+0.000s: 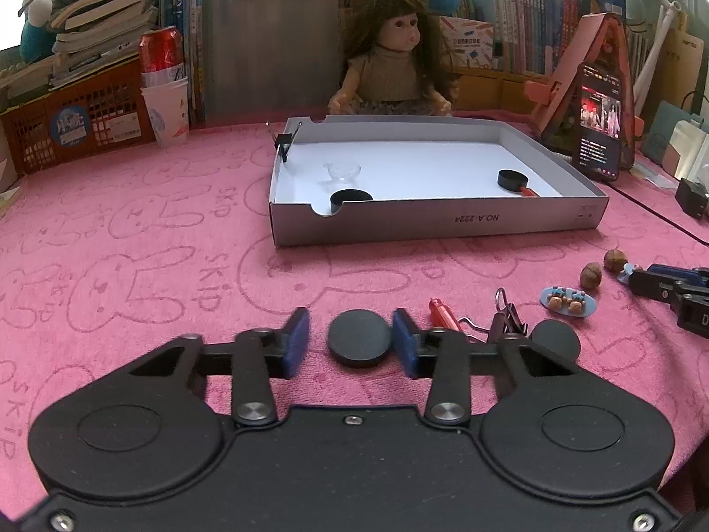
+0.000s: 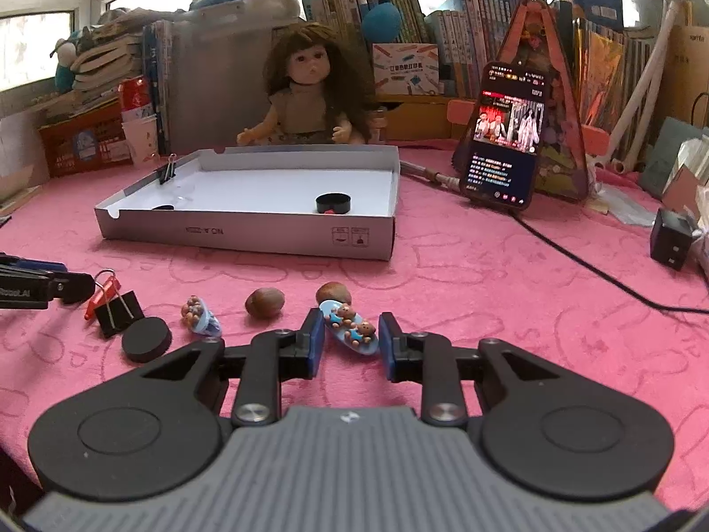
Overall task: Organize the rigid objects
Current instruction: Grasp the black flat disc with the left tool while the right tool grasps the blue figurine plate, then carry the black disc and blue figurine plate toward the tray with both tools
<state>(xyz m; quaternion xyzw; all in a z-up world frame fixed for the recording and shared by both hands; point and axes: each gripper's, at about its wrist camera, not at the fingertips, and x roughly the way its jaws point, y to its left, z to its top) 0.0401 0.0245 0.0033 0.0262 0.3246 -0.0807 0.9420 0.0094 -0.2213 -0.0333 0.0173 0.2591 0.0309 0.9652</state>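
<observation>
A white shallow box (image 1: 434, 221) (image 2: 248, 237) on the pink cloth holds two black discs (image 1: 512, 178) (image 1: 351, 197), a clear dish (image 1: 342, 170) and a binder clip (image 1: 283, 141) on its rim. My left gripper (image 1: 350, 339) is open with a black disc (image 1: 360, 342) lying between its fingers. My right gripper (image 2: 350, 339) is open around a blue bear clip (image 2: 352, 327). Loose on the cloth lie another black disc (image 2: 146, 339), a binder clip (image 2: 117, 310), a red piece (image 1: 443, 312), two nuts (image 2: 264, 303) (image 2: 333, 293) and a second bear clip (image 2: 201, 317).
A doll (image 1: 394, 75) sits behind the box. A phone (image 2: 505, 137) leans on a pink stand at the right, its cable (image 2: 589, 266) crossing the cloth. A black adapter (image 2: 671, 239) lies far right. An orange crate (image 1: 75, 124), cups and a can stand at the left; books fill the back.
</observation>
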